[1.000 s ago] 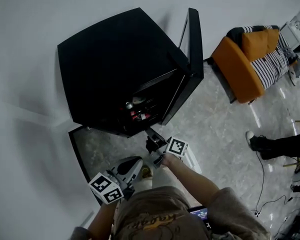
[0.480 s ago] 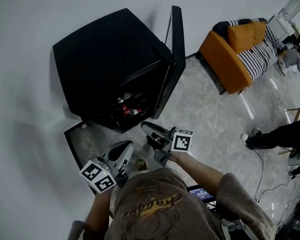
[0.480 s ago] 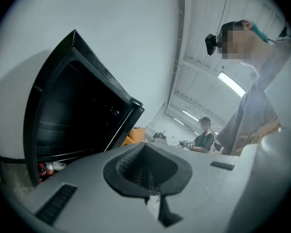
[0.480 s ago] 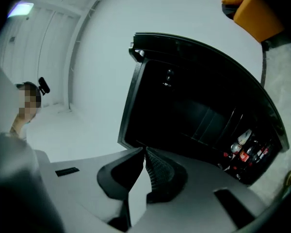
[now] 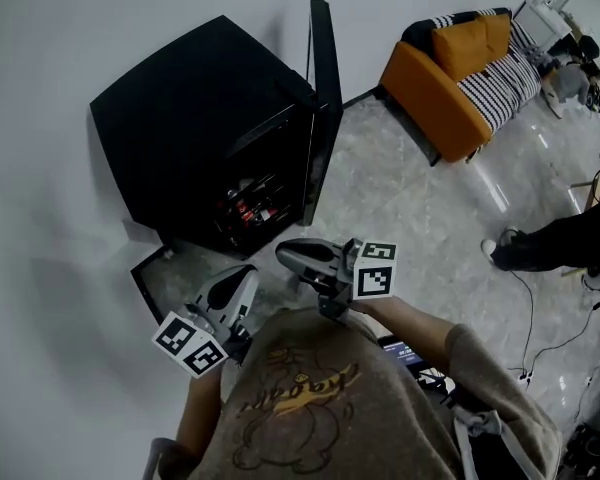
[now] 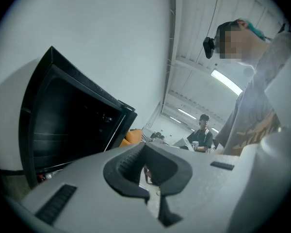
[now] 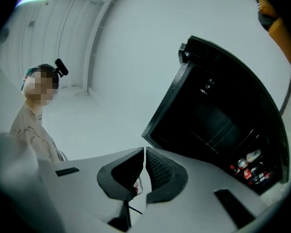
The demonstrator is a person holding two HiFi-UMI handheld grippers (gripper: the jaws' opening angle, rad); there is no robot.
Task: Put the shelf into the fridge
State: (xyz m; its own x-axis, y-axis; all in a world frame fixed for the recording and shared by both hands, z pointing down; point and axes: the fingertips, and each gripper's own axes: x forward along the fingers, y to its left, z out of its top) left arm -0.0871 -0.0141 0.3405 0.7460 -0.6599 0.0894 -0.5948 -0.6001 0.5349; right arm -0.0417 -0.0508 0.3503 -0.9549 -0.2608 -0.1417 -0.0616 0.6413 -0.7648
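The left gripper (image 6: 146, 159) has its jaws shut tight on nothing, and so does the right gripper (image 7: 144, 155). Both hang low by the person's tummy, likely because there is nothing to carry. The fridge (image 5: 180, 118) stands apart on the floor (image 5: 410, 208) by the wall, with its door (image 5: 321, 98) open and bottles (image 5: 245, 206) at the bottom. Thin lines (image 7: 211, 137) inside may be the shelf, but I cannot tell.

The head camera is looking steeply down from above the person (image 5: 320, 398) at the fridge (image 5: 200, 138) and the floor (image 5: 420, 218). The left tongs (image 6: 145, 165) camera is sitting low and tilting up, with the fridge on its left. The right tongs (image 7: 144, 166) camera is tilting up too, with the fridge on its right. All three are seeing the open fridge from near, and both low ones are catching the person.
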